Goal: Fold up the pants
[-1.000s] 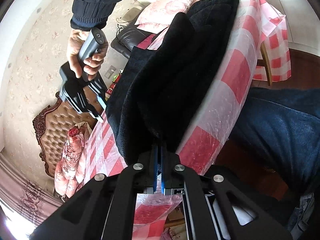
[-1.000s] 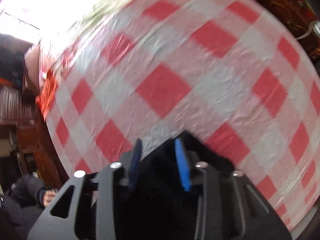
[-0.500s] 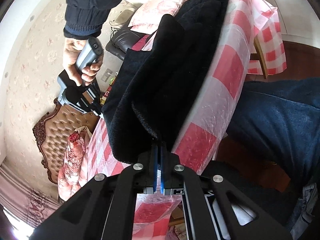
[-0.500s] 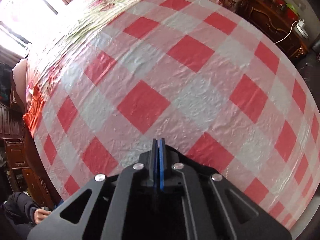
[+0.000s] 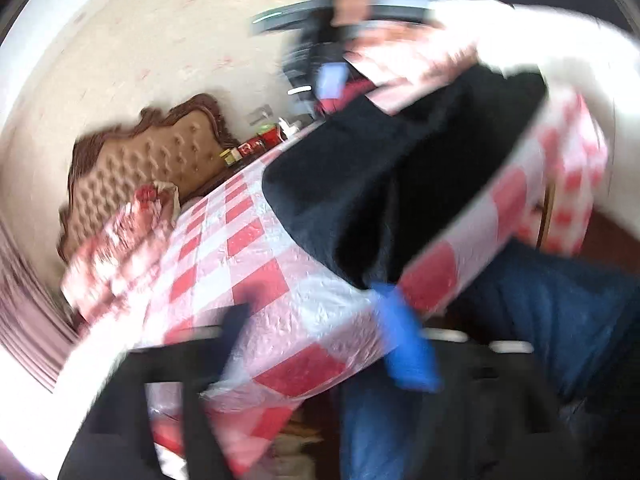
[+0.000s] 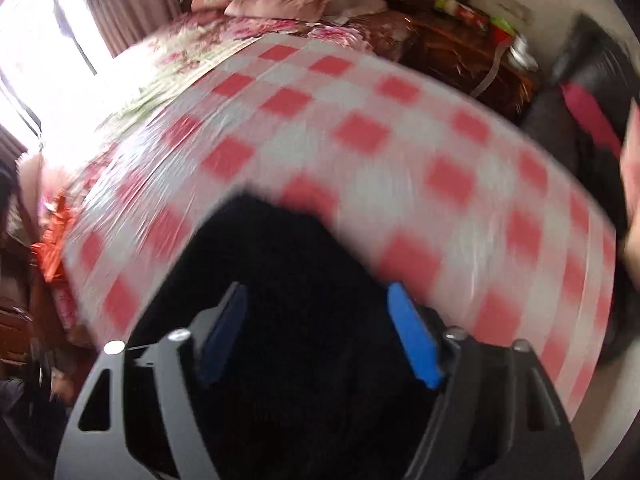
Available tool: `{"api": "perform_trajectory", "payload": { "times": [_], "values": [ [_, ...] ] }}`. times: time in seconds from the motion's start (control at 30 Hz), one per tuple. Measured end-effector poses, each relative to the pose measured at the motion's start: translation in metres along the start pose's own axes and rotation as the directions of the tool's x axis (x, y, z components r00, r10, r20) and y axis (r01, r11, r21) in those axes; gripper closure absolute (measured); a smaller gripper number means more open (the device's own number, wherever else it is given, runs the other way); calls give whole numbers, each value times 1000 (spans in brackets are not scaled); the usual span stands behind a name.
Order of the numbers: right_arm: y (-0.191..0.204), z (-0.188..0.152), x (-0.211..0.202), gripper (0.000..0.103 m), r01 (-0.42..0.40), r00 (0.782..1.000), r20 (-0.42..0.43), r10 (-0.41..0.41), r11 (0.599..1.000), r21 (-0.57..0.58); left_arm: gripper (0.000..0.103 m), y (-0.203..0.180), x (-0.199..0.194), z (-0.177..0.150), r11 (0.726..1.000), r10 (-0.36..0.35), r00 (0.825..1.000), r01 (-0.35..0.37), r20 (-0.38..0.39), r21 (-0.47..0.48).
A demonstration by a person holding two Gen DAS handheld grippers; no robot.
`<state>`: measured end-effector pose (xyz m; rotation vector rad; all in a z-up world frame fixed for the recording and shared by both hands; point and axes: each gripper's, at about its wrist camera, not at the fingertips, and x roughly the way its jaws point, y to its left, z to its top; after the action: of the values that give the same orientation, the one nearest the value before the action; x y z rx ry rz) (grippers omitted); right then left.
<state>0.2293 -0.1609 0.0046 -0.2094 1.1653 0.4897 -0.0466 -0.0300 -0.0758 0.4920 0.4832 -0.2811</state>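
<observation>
Both grippers, left [image 5: 316, 328] and right [image 6: 320, 336], are opening their fingers, with no cloth pinched. Black pants [image 5: 380, 184] lie bunched at the surface [image 5: 280, 280] edge, centre right; unheld, the loose fold could spring open or slide off.

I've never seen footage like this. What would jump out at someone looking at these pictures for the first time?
Probably the black pants, a dark heap on the red-and-white checked tablecloth, lying near the table's edge. Next, the blue pads of the right gripper, spread apart with black fabric between them; its jaws are opening. In the left wrist view, the left gripper is opening too, over the cloth beside the pants, and everything is blurred.
</observation>
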Motion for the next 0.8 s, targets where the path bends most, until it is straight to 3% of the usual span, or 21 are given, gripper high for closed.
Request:
{"api": "perform_trajectory", "payload": {
  "times": [0.07, 0.13, 0.23, 0.27, 0.3, 0.33, 0.37, 0.4, 0.47, 0.53, 0.57, 0.6, 0.67, 0.7, 0.77, 0.8],
  "values": [
    [-18, -48, -5, 20, -20, 1000, -6, 21, 992, 128, 19, 2, 6, 4, 997, -55, 998, 55, 14, -57],
    [-23, -88, -4, 20, -83, 997, 17, 81, 970, 227, 27, -3, 14, 12, 995, -82, 996, 84, 37, -56],
    [-15, -117, 6, 20, -159, 987, 26, 158, 951, 263, 42, -10, 36, 22, 995, -91, 996, 91, 21, -37],
    [-6, -123, 12, 31, -190, 981, 11, 193, 954, 231, 52, -14, 47, 24, 996, -85, 996, 86, 4, -16],
    [0, -128, 17, 73, -178, 983, -9, 183, 966, 190, 70, -13, 55, 24, 997, -82, 997, 82, -12, -8],
    [1, -133, 19, 87, -103, 993, -33, 109, 983, 155, 77, -12, 57, 25, 997, -80, 997, 80, -16, -3],
    [-3, -137, 19, 92, -94, 994, -32, 100, 984, 149, 87, -11, 51, 28, 999, -48, 999, 48, 3, 19],
    [-9, -143, 18, 94, -140, 989, -28, 146, 977, 160, 90, -12, 47, 30, 999, -21, 1000, 20, 18, 49],
    [-19, -152, 17, 94, -177, 983, -13, 182, 968, 178, 91, -27, 45, 27, 979, 53, 998, -58, 32, 197],
    [-21, -154, 16, 94, -191, 981, 4, 194, 965, 178, 91, -46, 57, 12, 948, 59, 998, -60, 12, 311],
    [-23, -154, 14, 89, -189, 982, 11, 190, 965, 183, 91, -50, 56, 6, 938, 70, 997, -78, 36, 339],
    [-25, -157, 11, 76, -174, 985, 17, 174, 968, 184, 82, -50, 51, 4, 935, 45, 999, -52, 26, 350],
    [-32, -166, -4, 58, -43, 999, 36, 38, 985, 167, 62, -35, 36, 8, 954, -38, 999, 37, -4, 299],
    [-35, -166, -13, 48, -2, 999, 48, -6, 985, 174, 53, -21, 23, 14, 969, -92, 996, 89, -1, 230],
    [-48, -165, -35, 35, 29, 988, 143, -63, 973, 229, 51, 12, 13, 37, 985, -167, 985, 166, 35, 47],
    [-51, -161, -43, 30, 17, 977, 200, -69, 968, 251, 53, 27, 16, 48, 977, -203, 978, 206, 54, -50]
  ]
}}
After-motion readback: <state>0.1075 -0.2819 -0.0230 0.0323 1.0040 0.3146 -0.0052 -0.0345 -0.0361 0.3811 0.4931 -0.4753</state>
